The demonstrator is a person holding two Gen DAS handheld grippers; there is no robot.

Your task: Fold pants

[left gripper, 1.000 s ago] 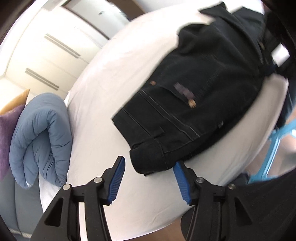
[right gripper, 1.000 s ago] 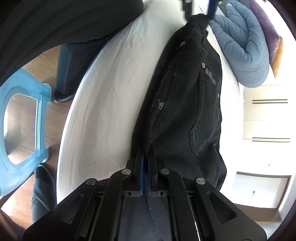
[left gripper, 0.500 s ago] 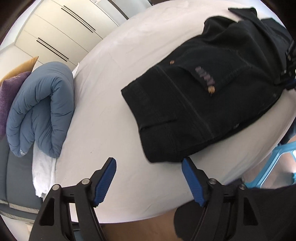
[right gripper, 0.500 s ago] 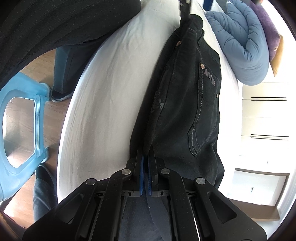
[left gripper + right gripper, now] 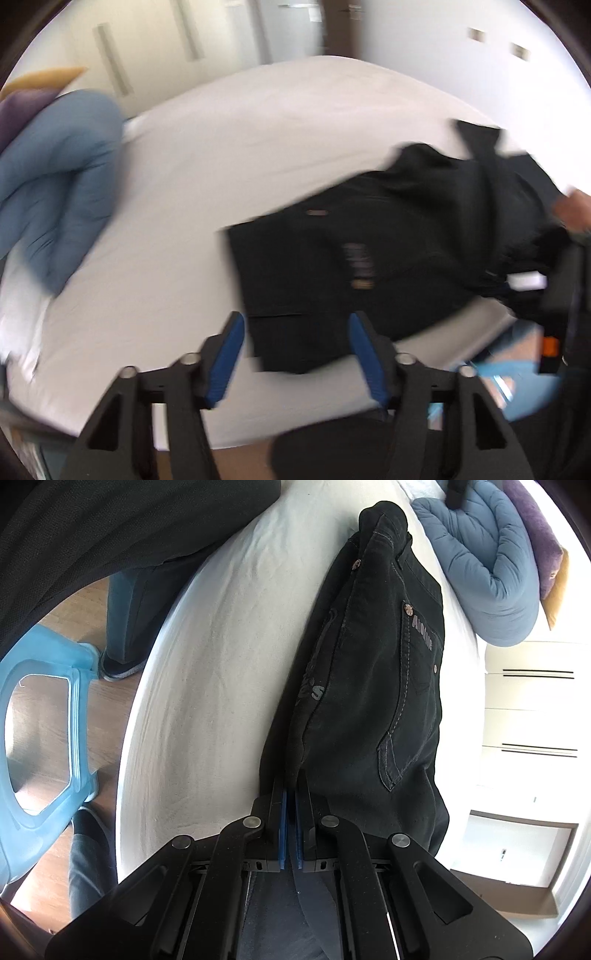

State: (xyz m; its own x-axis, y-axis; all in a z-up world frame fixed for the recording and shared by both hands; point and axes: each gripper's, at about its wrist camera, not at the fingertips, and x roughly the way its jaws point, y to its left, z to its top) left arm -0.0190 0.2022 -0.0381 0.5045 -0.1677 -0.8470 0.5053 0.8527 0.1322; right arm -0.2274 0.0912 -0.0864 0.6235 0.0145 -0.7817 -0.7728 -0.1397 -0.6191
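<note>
Black pants point(image 5: 369, 664) lie folded lengthwise on the white bed point(image 5: 221, 646), back pocket up. My right gripper point(image 5: 293, 794) is shut on their near edge, the cloth pinched between the blue pads. In the blurred left wrist view the same pants point(image 5: 351, 258) stretch to the right, where a hand point(image 5: 576, 210) holds the right tool. My left gripper point(image 5: 295, 339) hovers over the pants' waist end with its jaws closing. That end shows between the blue pads point(image 5: 225, 354), which do not press on it. The left gripper appears only as a dark tip point(image 5: 456, 491) in the right wrist view.
A rolled blue duvet point(image 5: 480, 561) and a purple pillow point(image 5: 532, 535) lie at the bed's far side. A light blue plastic stool point(image 5: 40, 738) and the person's legs point(image 5: 122, 627) stand on the wooden floor beside the bed. White wardrobe doors point(image 5: 535, 709) are behind.
The left gripper has let go of the waist end, risen off it and rolled; its jaws widened, then narrowed. The waist end now lies free. The right gripper kept still, shut on the pants.
</note>
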